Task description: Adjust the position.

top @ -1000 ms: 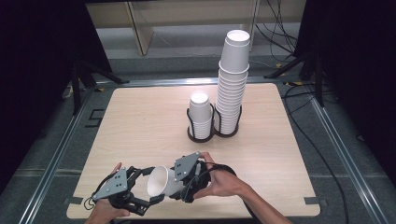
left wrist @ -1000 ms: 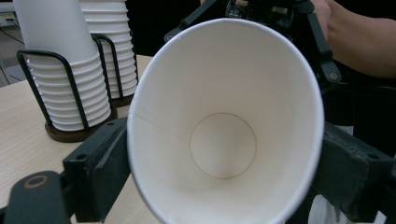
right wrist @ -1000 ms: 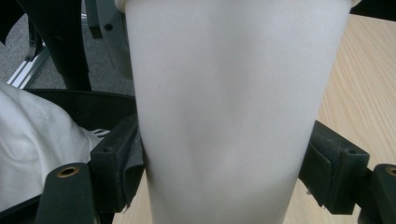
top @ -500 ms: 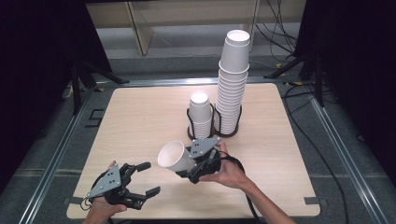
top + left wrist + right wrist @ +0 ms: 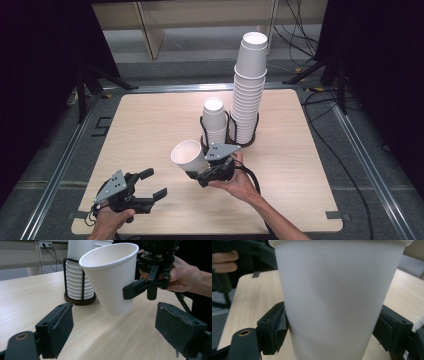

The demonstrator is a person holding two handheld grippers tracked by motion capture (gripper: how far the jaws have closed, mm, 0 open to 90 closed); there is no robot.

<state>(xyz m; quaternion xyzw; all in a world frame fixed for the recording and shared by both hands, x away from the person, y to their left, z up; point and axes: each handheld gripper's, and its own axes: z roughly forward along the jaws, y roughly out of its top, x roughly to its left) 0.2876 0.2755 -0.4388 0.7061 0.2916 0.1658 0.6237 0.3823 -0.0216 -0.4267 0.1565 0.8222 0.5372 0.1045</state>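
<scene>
I see one desk, pale wood with rounded corners and a metal frame around it. Its left half and its right side are bare. The near edge lies just below my hands.

Two stacks of white cups stand in one dark wire holder at mid-desk. The tall stack rises high above the holder, too many to count. The short stack sits just left of it, touching the holder's ring. Both stand straight beyond my right hand.

One loose cup is off the desk, tilted with its mouth up and to the left, near the short stack. The right gripper has its fingers clamped on the cup's sides.

The left gripper rests at the near left edge. Its fingers stand apart with nothing between them; the cup hangs beyond them, clear of both pads.
</scene>
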